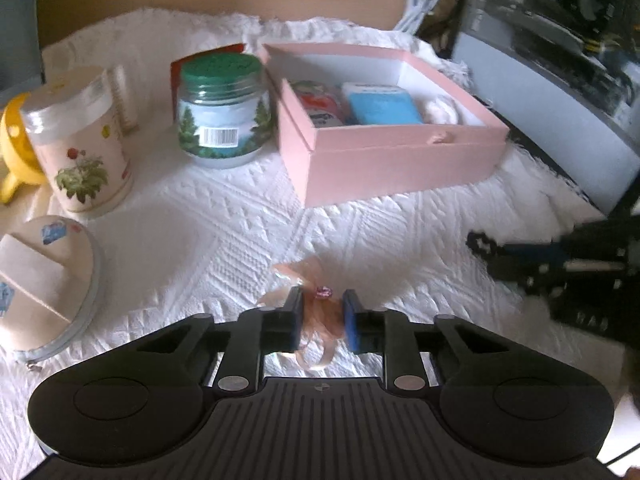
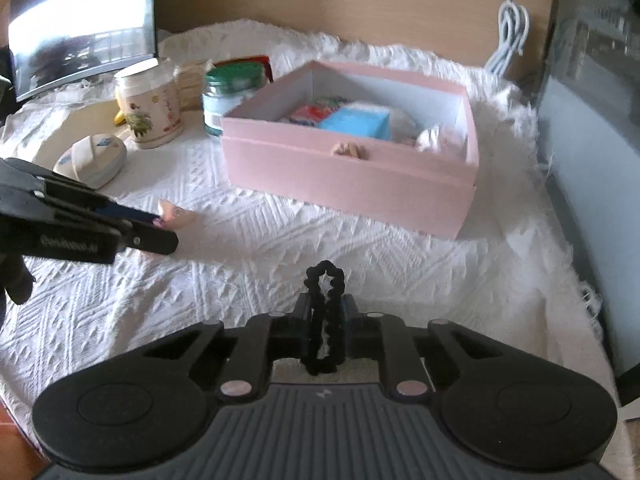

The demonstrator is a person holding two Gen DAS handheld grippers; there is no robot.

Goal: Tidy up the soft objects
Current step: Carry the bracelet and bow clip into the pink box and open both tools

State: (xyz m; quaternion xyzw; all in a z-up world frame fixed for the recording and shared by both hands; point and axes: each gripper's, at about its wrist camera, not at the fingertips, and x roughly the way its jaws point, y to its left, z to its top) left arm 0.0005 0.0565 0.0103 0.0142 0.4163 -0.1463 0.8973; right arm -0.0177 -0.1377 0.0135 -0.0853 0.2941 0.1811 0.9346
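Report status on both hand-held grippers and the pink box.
Left hand-held gripper shut on peach ribbon scrunchie. Right hand-held gripper shut on black ruffled scrunchie. Open pink cardboard box ahead, path clear.

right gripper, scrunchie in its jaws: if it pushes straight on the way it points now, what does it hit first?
Probably the white textured cloth, since the right gripper, shut on the black scrunchie, points downward. Beyond that bare stretch stands the pink box, its front wall next in line. Depth is hard to judge through the fisheye.
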